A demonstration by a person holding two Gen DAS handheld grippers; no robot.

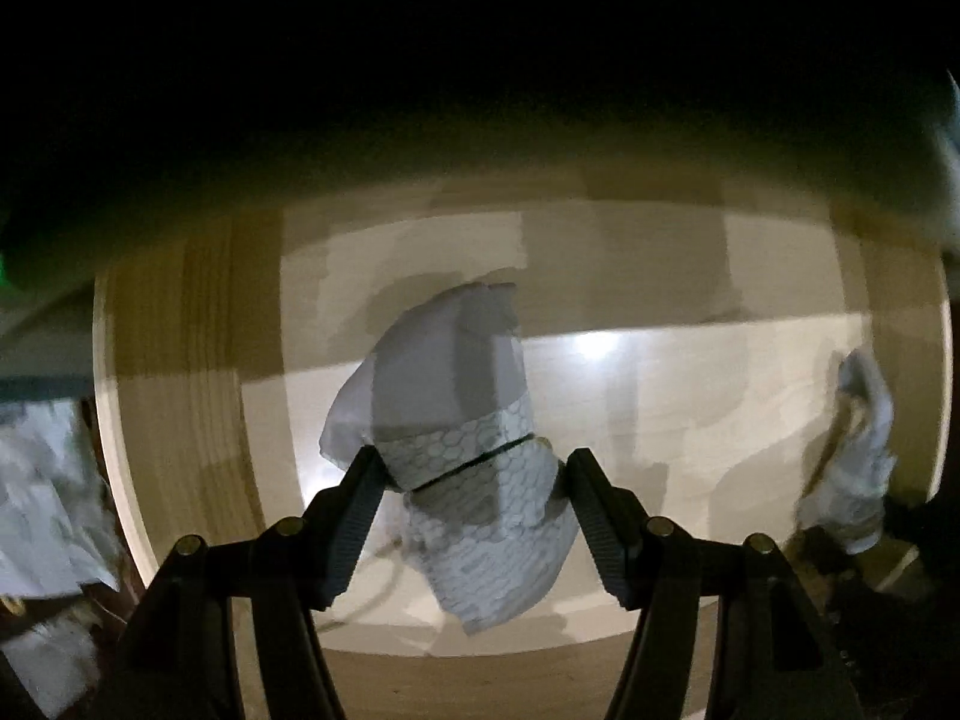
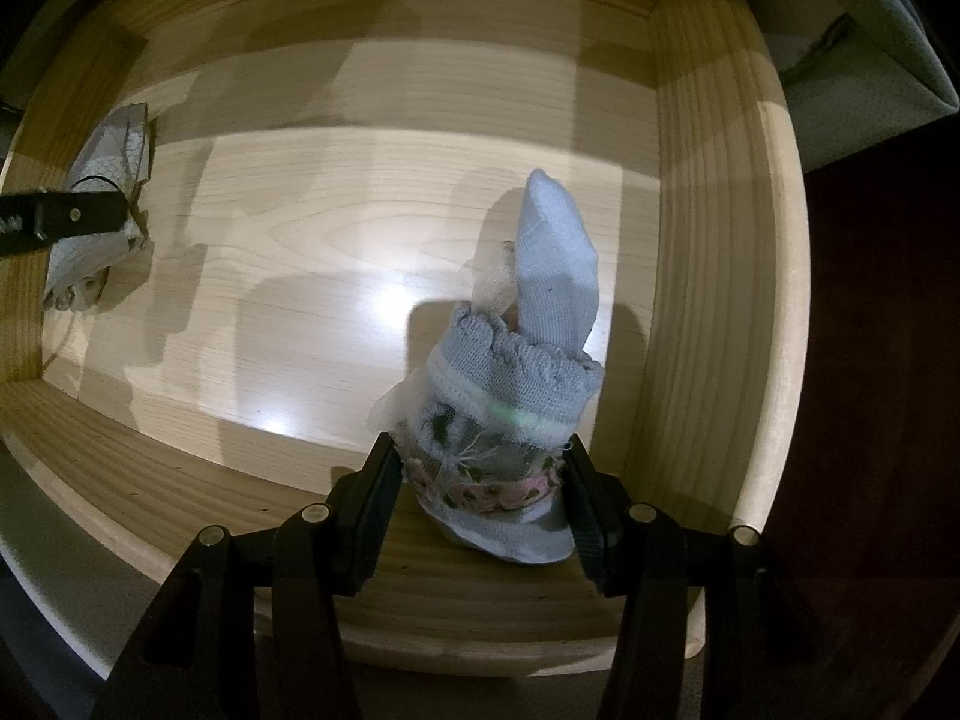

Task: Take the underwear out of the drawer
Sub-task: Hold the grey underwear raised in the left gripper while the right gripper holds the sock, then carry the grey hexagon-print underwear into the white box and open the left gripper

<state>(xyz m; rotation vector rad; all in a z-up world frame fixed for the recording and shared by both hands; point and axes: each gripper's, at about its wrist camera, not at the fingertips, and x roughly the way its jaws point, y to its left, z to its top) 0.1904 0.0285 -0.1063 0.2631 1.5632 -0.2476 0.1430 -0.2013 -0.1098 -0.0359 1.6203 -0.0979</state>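
A light wooden drawer [image 2: 714, 240] lies open below both grippers. My left gripper [image 1: 474, 483] is shut on a white underwear piece with a honeycomb pattern [image 1: 480, 480], held over the drawer floor. It also shows at the left edge of the right wrist view [image 2: 114, 180]. My right gripper [image 2: 483, 468] is shut on a rolled pale blue underwear piece with lace and a floral band [image 2: 516, 384], near the drawer's front right corner. That blue piece also shows at the right of the left wrist view [image 1: 858, 456].
The drawer floor [image 2: 336, 228] is bare pale wood with glare spots. The drawer's front wall [image 2: 450, 594] lies just under my right gripper. Pale cloth [image 1: 42, 510] lies outside the drawer at the left. A grey-green surface [image 2: 864, 60] stands beyond the right wall.
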